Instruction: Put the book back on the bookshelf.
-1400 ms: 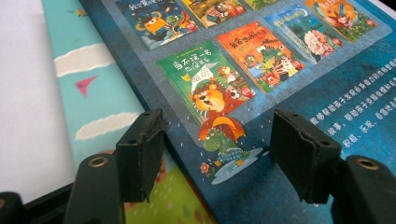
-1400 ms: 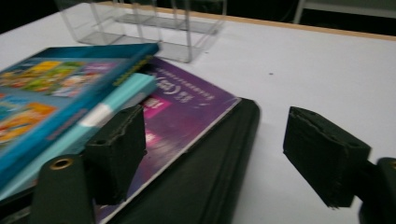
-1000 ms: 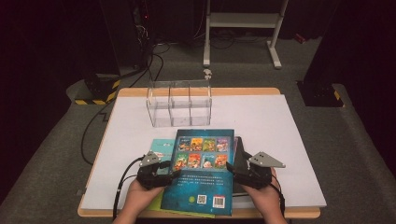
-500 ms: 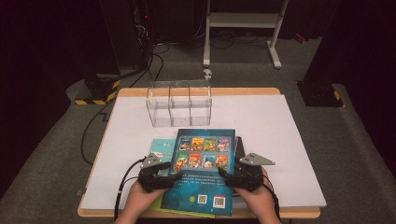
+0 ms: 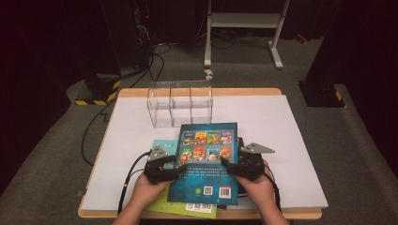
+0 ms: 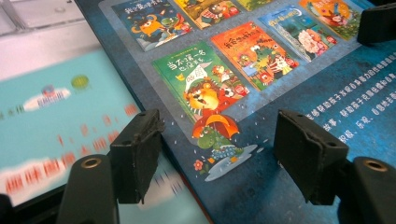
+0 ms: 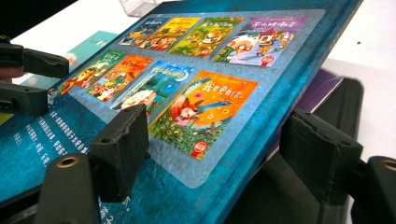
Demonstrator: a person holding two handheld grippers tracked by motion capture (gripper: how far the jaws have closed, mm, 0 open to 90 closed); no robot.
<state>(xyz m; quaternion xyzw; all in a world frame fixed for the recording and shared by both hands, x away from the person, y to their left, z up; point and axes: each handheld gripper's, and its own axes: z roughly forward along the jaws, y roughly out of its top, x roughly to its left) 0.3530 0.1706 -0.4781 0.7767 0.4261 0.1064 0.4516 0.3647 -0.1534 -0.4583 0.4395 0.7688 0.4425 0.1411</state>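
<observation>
- One blue book (image 5: 206,164) lies back cover up at the near middle of the white table (image 5: 291,140), with rows of small picture covers printed on its upper half and a barcode near its near edge.
- Its left edge runs between the jaws of the left gripper (image 6: 217,154), one jaw over the cover and the other off the edge; the jaws stand apart and have just been closing a little, and I cannot tell whether the pads press on the book.
- Its right edge is tilted up off the table and sits between the wide-set jaws of the right gripper (image 7: 219,149), which have also just been closing slightly; contact with the pads is unclear.
- In the high view the left gripper (image 5: 159,168) and right gripper (image 5: 244,165) flank the book, each held in a hand.
- A teal book (image 6: 51,126) lies under the blue one on its left, and a green one (image 5: 183,206) shows at the near edge.
- A dark thing (image 7: 322,112) lies beneath the raised right edge.
- A clear box with compartments (image 5: 180,104) stands farther back, just beyond the book.
</observation>
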